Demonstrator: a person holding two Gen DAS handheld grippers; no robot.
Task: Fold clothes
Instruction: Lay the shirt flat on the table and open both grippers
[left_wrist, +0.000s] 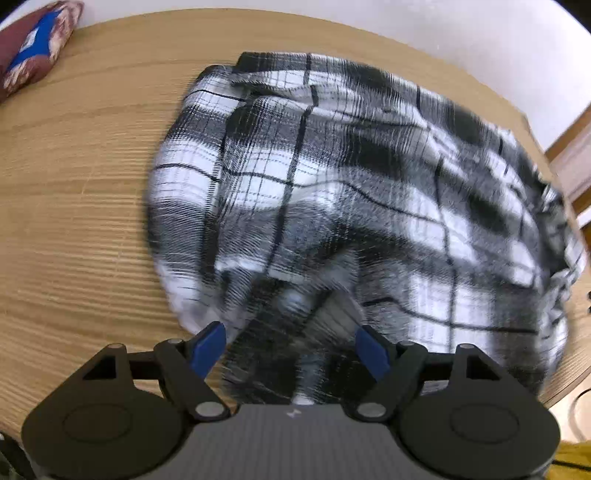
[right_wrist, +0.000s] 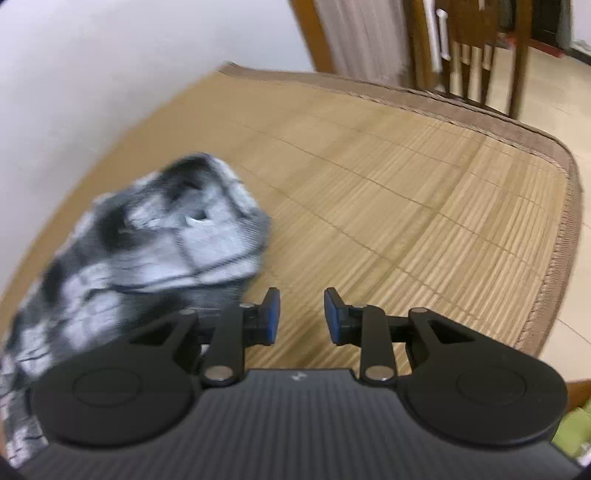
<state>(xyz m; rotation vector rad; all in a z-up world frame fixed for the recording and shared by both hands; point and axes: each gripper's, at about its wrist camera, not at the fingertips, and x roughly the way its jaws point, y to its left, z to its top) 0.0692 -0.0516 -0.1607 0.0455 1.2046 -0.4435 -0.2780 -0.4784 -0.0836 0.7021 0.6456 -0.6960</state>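
Plaid garment (left_wrist: 351, 192), black and white, lies crumpled in a heap on the woven bamboo mat (left_wrist: 81, 221) that covers the surface; its edge reaches the mat's far side near the white wall (left_wrist: 406, 33). Left gripper (left_wrist: 291, 350) hovers above the near part of the cloth, jaws wide, with fabric below the blue pads but not pinched. Right gripper (right_wrist: 302, 317) sits over bare mat just beside the garment's blurred end, jaws at a narrow gap, nothing between them. A patterned cushion (left_wrist: 33, 44) rests at the mat's far left corner.
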